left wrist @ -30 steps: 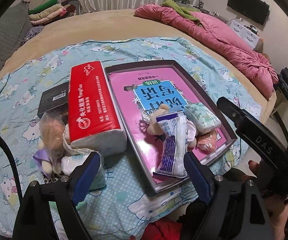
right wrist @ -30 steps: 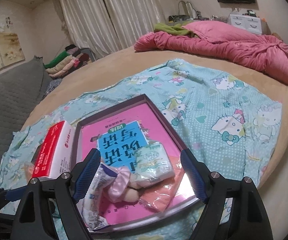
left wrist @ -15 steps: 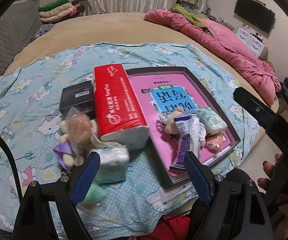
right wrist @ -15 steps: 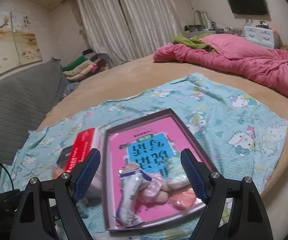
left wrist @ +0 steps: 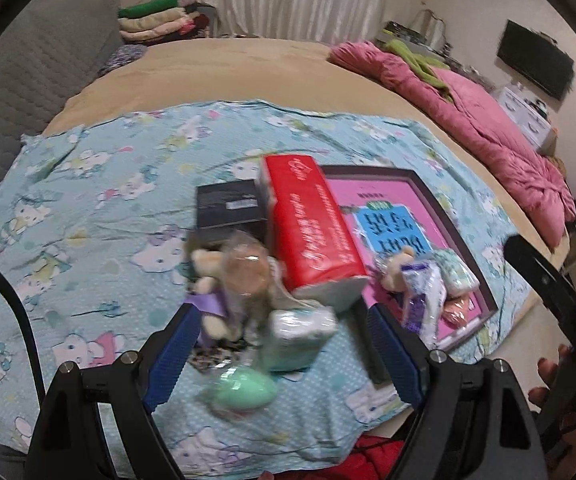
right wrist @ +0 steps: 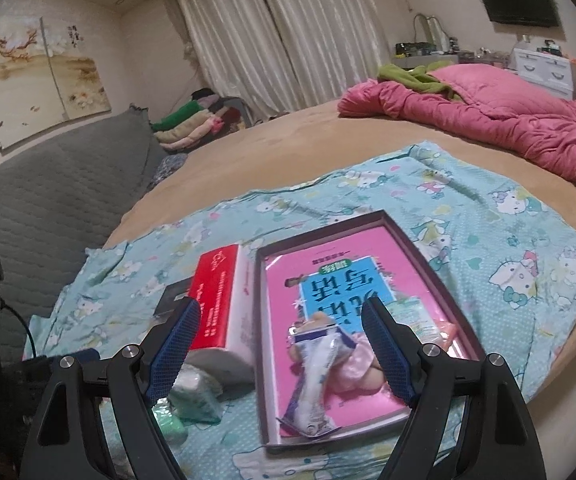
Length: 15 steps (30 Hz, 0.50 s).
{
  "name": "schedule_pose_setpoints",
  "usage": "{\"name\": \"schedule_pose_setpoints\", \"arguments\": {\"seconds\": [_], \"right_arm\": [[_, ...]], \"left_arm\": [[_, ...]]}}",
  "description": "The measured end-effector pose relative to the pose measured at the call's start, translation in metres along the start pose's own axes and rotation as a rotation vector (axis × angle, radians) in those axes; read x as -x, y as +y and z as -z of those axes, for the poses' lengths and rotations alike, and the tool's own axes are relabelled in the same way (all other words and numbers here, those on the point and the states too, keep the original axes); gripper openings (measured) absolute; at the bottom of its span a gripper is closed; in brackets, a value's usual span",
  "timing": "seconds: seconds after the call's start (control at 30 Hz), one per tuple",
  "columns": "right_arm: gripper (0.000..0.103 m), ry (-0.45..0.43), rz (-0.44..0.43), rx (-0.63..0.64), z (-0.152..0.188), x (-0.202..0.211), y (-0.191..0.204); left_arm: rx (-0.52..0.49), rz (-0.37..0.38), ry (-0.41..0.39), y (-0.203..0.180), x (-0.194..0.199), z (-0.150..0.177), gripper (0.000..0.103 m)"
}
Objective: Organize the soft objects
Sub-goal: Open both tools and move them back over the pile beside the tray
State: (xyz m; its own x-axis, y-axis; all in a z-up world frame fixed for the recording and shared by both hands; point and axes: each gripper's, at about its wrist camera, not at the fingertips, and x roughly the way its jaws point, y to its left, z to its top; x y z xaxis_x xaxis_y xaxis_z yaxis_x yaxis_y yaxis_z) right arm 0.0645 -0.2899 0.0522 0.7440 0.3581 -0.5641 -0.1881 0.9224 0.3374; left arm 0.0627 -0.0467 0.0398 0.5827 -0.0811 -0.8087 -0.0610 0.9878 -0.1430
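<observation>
A dark-rimmed tray with a pink book in it lies on a Hello Kitty cloth. In it lie a small plush toy, a white-purple packet and a small tissue pack. Left of the tray lie a red tissue pack, a bagged plush doll, a pale tissue pack and a green sponge egg. My left gripper is open above the loose pile. My right gripper is open above the tray's near end.
A black box lies behind the doll. The cloth covers a round tan bed. A pink quilt lies at the far right, a grey padded headboard at the left, folded clothes behind.
Both grippers have pulled back and shifted left. The loose pile now sits between my left fingers, and the tray has slid right in both views. Both stay open.
</observation>
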Motion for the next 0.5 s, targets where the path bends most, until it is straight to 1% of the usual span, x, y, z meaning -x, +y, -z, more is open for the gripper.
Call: {"name": "schedule_pose_setpoints", "arguments": {"seconds": [0.33, 0.5], "right_arm": [[0.084, 0.019, -0.032, 0.033, 0.002, 0.001, 0.018], [0.084, 0.026, -0.04, 0.048, 0.004, 0.001, 0.025]], "left_arm": [[0.109, -0.038, -0.034, 0.05, 0.016, -0.008, 0.085], [0.14, -0.047, -0.046, 0.067, 0.021, -0.008, 0.085]]}}
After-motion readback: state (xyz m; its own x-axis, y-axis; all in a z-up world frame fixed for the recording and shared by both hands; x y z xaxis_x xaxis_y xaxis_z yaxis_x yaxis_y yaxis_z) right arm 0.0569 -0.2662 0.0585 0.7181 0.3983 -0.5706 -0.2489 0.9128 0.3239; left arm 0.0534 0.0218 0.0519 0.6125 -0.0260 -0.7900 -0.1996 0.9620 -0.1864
